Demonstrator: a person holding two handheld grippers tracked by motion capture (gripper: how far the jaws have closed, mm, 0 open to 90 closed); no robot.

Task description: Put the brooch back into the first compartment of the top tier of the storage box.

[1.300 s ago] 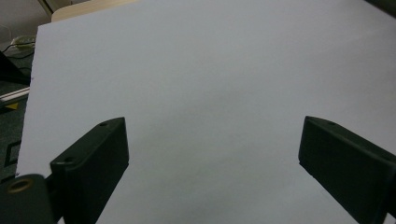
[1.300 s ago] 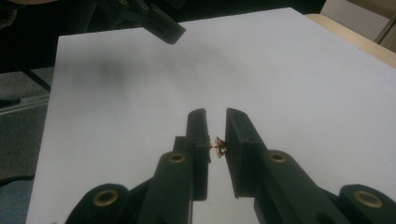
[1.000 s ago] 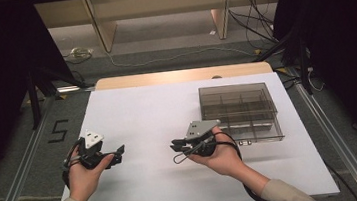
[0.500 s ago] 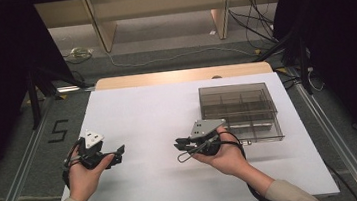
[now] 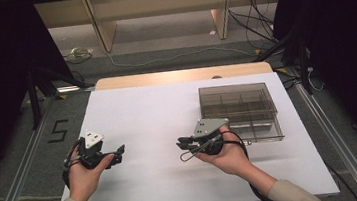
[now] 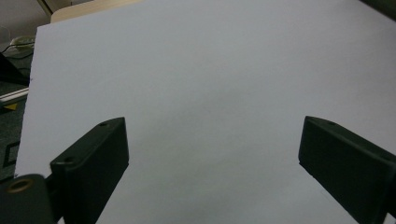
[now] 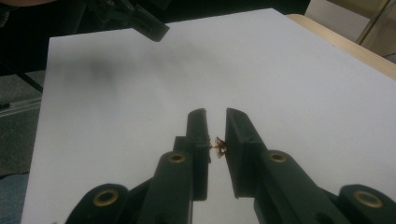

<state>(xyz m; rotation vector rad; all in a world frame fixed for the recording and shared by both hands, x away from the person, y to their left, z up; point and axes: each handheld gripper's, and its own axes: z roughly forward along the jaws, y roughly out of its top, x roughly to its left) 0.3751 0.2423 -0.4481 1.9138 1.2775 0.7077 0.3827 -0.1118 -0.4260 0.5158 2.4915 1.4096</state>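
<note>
White tabletop (image 5: 147, 114) lies bare; our right gripper (image 7: 216, 122) pinches a tiny gold piece (image 7: 218, 145) beside the compartment box (image 5: 240, 111), while our left gripper (image 6: 212, 154) gapes, ready to assist.

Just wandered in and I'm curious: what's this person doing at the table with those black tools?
A person holds a two-fingered gripper in each hand over a white table. The right gripper pinches a tiny gold-coloured piece between its nearly closed fingers; what it is, I cannot tell. The left gripper hangs open over bare table with nothing in it. A smoky clear compartment box sits beside the right hand.
</note>
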